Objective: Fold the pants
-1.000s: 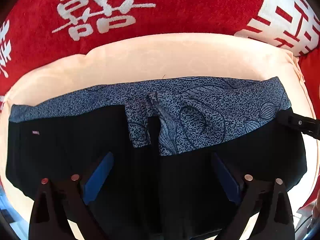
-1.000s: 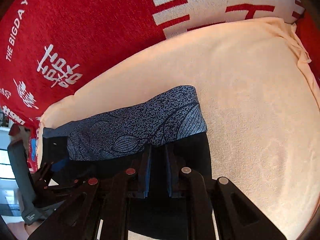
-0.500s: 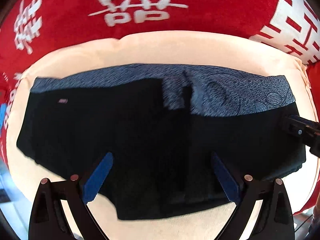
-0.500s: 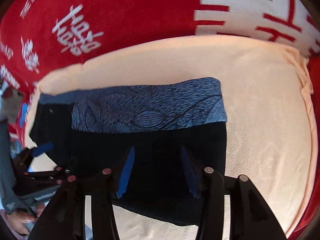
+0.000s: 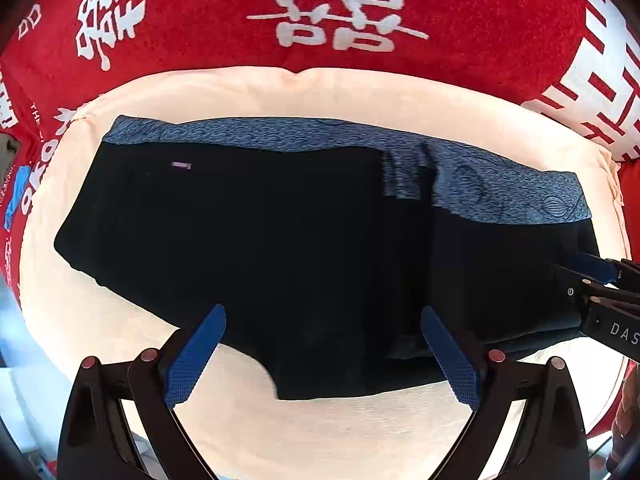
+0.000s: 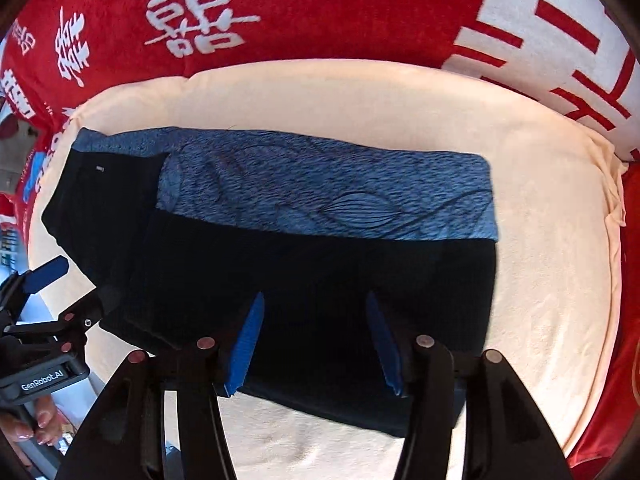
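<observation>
The black pants with a blue patterned waistband lie folded and flat on a cream cushion. My left gripper hangs open above their near edge, jaws wide and nothing between the blue pads. In the right wrist view the pants and waistband fill the middle. My right gripper hovers over the black cloth; its jaws are opening and the pads press on nothing. Each gripper shows at the edge of the other's view: the right gripper and the left gripper.
A red blanket with white characters surrounds the cushion on the far side and both flanks. The cushion's bare cream surface lies right of the pants. A person's hand holds the left gripper at the lower left.
My right gripper was shut on the black cloth and has opened and let go. Both grippers have drawn back, so more of the pants shows. The pants now lie flatter.
</observation>
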### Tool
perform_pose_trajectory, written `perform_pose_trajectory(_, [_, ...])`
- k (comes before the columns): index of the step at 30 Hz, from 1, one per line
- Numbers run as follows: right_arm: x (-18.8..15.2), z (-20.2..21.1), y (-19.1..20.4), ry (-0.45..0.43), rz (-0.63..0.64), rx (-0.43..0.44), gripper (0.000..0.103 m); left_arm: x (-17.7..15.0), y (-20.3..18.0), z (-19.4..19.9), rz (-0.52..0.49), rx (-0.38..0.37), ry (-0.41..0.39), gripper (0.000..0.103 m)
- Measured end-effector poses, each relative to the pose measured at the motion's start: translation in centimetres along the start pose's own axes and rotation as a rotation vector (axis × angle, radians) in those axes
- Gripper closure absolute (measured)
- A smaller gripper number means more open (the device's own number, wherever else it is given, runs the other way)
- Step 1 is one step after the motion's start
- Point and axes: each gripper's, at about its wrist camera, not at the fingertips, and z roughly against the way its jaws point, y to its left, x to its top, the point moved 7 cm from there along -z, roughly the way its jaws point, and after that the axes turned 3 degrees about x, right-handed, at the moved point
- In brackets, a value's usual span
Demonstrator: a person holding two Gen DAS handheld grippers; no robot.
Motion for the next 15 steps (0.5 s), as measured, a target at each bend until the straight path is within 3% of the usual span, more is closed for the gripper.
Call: perform_pose_trajectory(15, [-0.6, -1.8, 13.6, 0.01, 0.051, 0.065, 0.046, -0.7, 10.6, -1.7, 0.043, 0.019, 0.065, 0.004])
